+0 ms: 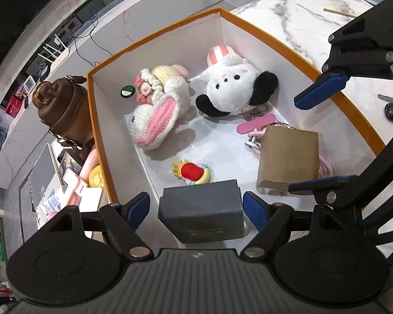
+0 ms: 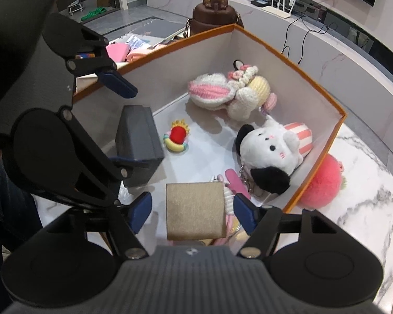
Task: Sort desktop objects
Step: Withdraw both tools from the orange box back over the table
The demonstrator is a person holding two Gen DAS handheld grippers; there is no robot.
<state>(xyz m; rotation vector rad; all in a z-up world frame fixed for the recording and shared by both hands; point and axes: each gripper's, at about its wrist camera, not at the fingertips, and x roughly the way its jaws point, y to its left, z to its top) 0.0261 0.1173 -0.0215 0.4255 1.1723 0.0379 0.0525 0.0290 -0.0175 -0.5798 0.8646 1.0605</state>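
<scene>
An orange-rimmed white box holds a crochet bunny, a white plush with black ears, a small rainbow toy, a pink cable and clip, a dark grey box and a tan box. My left gripper is open, its blue fingers apart on either side of the grey box. My right gripper is open, its fingers astride the tan box without touching.
A brown bag, a laptop, pink items and a gold disc lie left of the box. A pink fluffy ball rests outside its right wall. Keys and a wooden stick lie on the marble table.
</scene>
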